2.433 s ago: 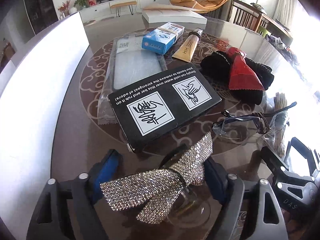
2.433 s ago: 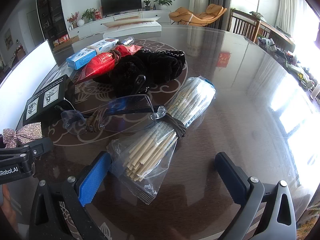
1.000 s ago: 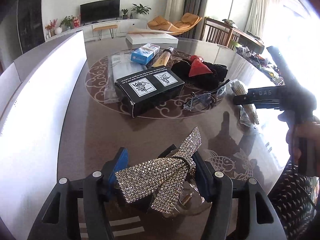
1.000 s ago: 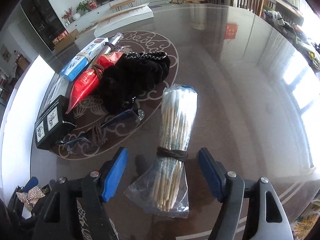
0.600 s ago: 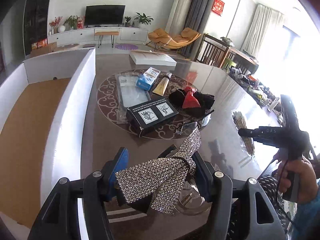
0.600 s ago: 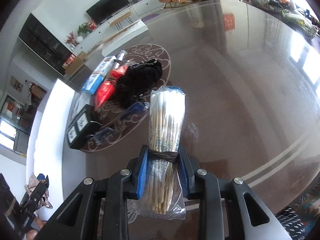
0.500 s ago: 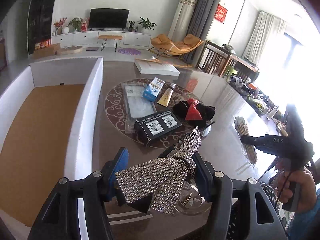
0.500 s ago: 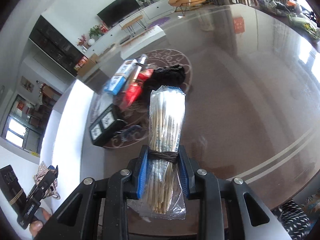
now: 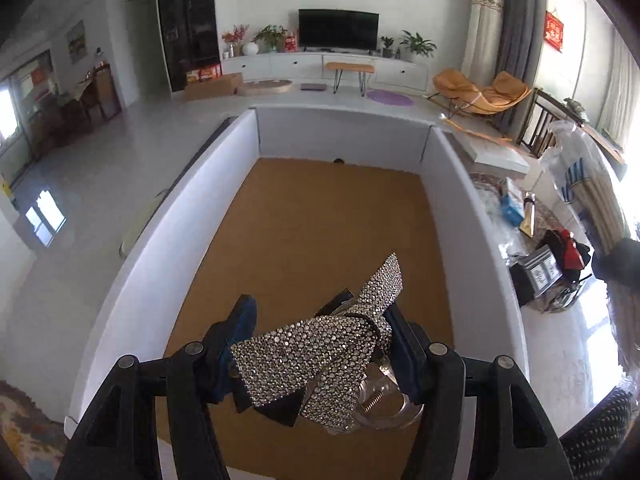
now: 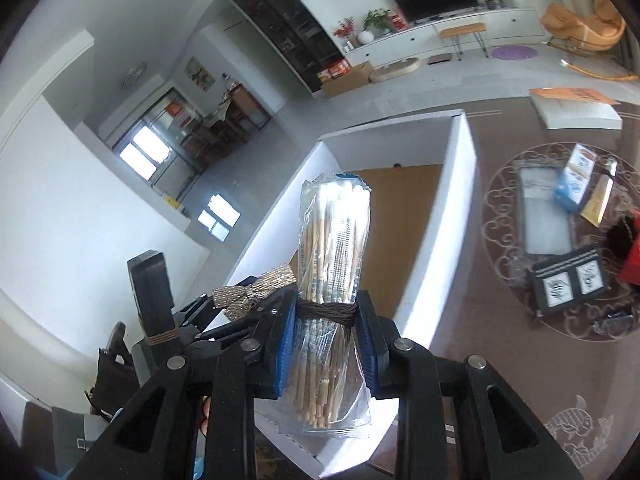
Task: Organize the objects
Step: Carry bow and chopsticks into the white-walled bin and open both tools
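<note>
My left gripper [image 9: 320,356] is shut on a rhinestone bow hair clip [image 9: 320,356] and hangs over the white box [image 9: 460,208], above its brown cardboard floor [image 9: 320,220]. In the right wrist view my right gripper [image 10: 326,344] is shut on a bag of wooden cotton swabs [image 10: 330,256] tied with a dark cord, held upright near the box's near wall [image 10: 436,248]. The left gripper [image 10: 236,312] with the bow shows just left of it. The swab bag [image 9: 584,176] also appears at the right edge of the left wrist view.
On the round dark table [image 10: 500,360] lie a black box with drawings [image 10: 570,284], a blue carton [image 10: 574,184], a tan tube [image 10: 600,200], a clear flat pack [image 10: 544,216], a red and black cloth bundle [image 9: 568,248] and glasses [image 9: 564,296]. A white flat box [image 10: 576,110] sits at the far edge.
Both grippers have lifted and swung left from the table to the white box. The right gripper closed on the swab bag and raised it; the left keeps holding the bow.
</note>
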A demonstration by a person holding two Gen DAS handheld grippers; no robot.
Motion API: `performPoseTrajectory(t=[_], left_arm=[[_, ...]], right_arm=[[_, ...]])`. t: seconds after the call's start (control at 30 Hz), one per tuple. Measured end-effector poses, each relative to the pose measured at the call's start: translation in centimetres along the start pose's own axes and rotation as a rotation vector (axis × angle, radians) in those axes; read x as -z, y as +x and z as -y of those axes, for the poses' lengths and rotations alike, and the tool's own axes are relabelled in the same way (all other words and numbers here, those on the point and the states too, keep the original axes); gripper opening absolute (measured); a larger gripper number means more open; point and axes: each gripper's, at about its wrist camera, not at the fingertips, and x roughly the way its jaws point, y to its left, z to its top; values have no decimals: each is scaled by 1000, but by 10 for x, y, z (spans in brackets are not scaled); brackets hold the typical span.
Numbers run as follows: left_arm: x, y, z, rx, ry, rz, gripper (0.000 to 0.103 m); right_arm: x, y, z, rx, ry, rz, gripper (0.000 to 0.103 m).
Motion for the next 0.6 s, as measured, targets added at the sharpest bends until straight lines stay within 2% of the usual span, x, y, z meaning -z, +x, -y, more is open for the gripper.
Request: performPoseTrajectory(t=[0.1, 0.13, 0.17, 0.2, 0.23, 0.27, 0.4, 0.5, 0.6], left_arm=[[8, 22, -23, -60, -92, -111, 62], [10, 23, -31, -51, -131, -115, 70], [9, 23, -37, -73, -152, -116, 88], [9, 23, -40, -117, -161, -116, 95], [9, 22, -42, -164, -160, -114, 101], [9, 21, -42, -201, -151, -110, 101], [13, 23, -42, -199, -166, -118, 101], [13, 11, -35, -170, -206, -55, 101], [11, -6, -14, -120, -211, 21, 101]], right_arm=[[7, 46, -15, -30, -22, -81, 30], [10, 60, -17, -3, -36, -111, 32], [13, 74, -17, 44, -59, -147, 44], [17, 85, -18, 81, -84, -176, 65], [20, 92, -18, 95, -102, -195, 77], [24, 95, -19, 103, -115, -198, 92], [29, 81, -15, 164, -174, -136, 93], [29, 56, -1, 224, -185, -58, 95], [34, 20, 22, 333, -190, 51, 97]])
